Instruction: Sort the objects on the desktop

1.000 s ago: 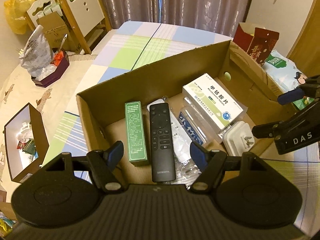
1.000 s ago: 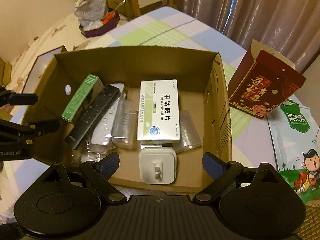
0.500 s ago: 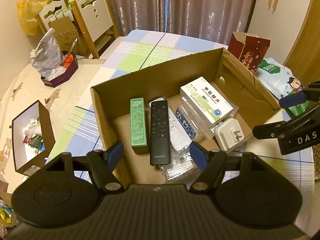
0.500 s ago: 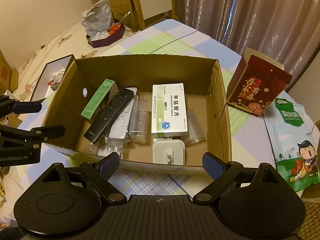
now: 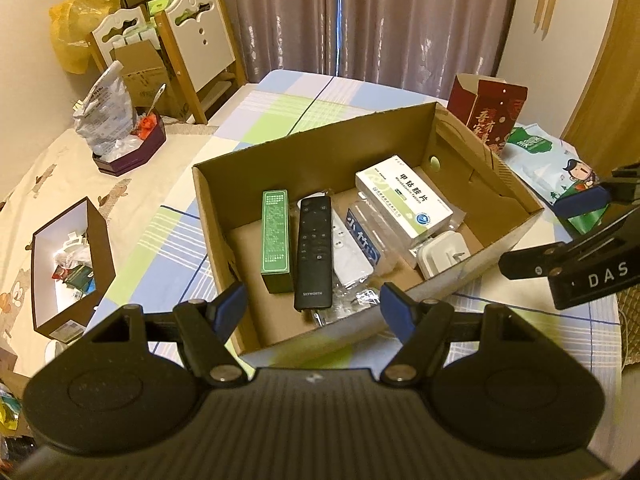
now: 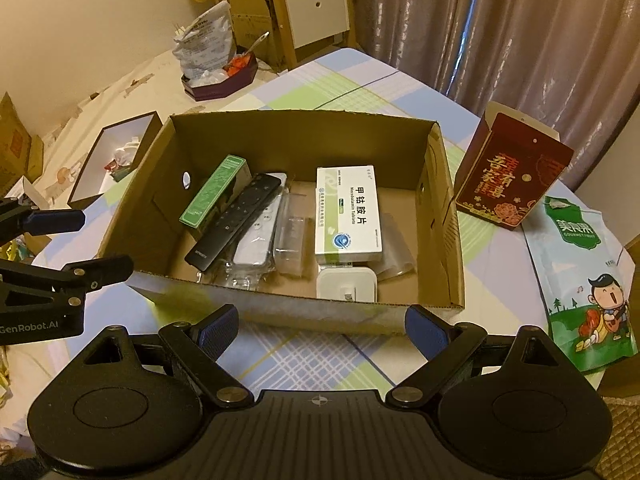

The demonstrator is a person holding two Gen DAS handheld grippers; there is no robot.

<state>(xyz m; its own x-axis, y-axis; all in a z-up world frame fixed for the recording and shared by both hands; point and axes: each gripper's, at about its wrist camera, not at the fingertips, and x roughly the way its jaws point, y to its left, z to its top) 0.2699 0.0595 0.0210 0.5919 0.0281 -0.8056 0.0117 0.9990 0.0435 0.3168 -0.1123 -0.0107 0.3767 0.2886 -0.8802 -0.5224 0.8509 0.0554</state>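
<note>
Table (image 6: 320,356): box (image 6: 256,304) beyond empty jaws.

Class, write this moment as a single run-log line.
left gripper: jaws open, empty | right gripper: jaws open, empty | cardboard box: holds black remote, green box

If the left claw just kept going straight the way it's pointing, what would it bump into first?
Probably the black remote lying in the cardboard box. The left claw, open and empty, points down at the remote's near end. Depth is unclear, so it might catch the box's near wall first.
</note>
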